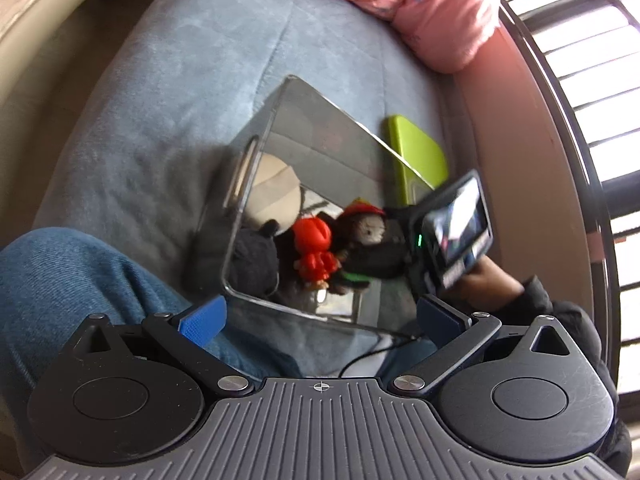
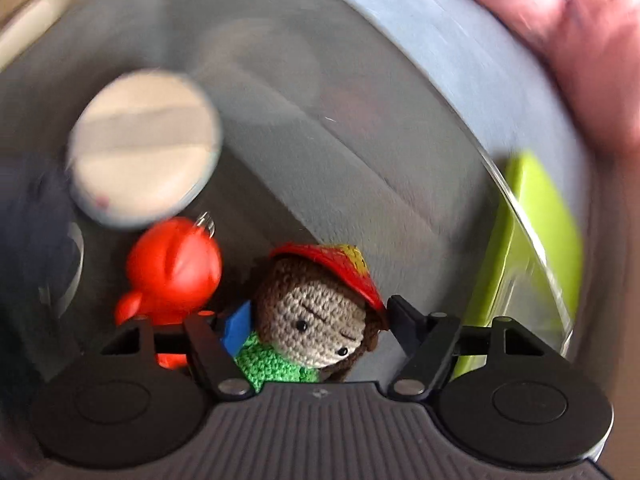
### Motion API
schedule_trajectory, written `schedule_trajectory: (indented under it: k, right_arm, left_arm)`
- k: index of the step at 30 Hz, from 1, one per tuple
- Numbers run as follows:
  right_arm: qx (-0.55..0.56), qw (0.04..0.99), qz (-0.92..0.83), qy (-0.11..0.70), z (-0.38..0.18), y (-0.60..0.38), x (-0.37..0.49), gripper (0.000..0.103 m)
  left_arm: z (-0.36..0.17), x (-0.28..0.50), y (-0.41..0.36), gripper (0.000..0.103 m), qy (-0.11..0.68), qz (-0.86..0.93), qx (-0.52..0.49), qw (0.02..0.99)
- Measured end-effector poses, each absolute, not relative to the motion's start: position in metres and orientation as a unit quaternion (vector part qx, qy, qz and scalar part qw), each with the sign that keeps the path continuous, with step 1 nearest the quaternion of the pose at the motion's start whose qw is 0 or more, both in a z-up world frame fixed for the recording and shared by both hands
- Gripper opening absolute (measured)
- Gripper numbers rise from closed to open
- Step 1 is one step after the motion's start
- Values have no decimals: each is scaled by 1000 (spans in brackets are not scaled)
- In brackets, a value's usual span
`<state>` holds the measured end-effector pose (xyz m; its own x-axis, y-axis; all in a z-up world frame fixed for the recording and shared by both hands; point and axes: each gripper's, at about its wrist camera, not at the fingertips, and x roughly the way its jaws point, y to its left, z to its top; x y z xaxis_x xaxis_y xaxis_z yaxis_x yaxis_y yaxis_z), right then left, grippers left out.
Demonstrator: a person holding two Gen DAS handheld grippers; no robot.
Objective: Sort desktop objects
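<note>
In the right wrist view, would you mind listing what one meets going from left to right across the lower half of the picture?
Red plastic figure → crocheted doll with the red hat, between the right gripper's fingers → clear box wall → lime-green object outside the box.

looks like a home, prob a bedroom or lounge corner. soft blue-grey cushion (image 1: pixel 168 92) w/ a seam serves as the surface, a rumpled pink blanket (image 1: pixel 424 8) bunched at its far end. dark window bars (image 1: pixel 576 80) w/ daylight behind run along the right. person's leg in blue jeans (image 1: pixel 76 280) rests on the cushion, so they're sitting on it. clear plastic box (image 1: pixel 304 128) holds small toys: crochet doll (image 2: pixel 320 320), red figure (image 2: pixel 176 264). no worktop, no lab or shop gear.
</note>
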<state>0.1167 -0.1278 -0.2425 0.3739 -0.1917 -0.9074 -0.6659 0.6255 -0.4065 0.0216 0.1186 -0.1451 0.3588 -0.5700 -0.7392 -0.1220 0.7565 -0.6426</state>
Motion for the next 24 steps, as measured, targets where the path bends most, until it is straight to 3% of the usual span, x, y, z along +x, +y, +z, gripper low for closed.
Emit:
schedule_trajectory:
  k: [4, 8, 13, 19, 24]
  right_arm:
    - [-443, 723, 163, 504, -230, -120, 108, 77]
    - [-240, 788, 152, 546, -178, -131, 125, 90]
    - [88, 688, 226, 684, -193, -146, 152, 93]
    - [82, 616, 222, 751, -255, -116, 152, 89]
    - [69, 628, 253, 733, -254, -101, 152, 65]
  left_arm:
    - [-147, 23, 124, 103, 547, -141, -331, 756]
    - [-150, 25, 127, 103, 548, -137, -347, 749]
    - [-148, 24, 124, 103, 552, -144, -341, 747]
    - [-149, 25, 126, 103, 556, -136, -338, 747]
    - [-151, 25, 123, 103, 565, -138, -334, 742]
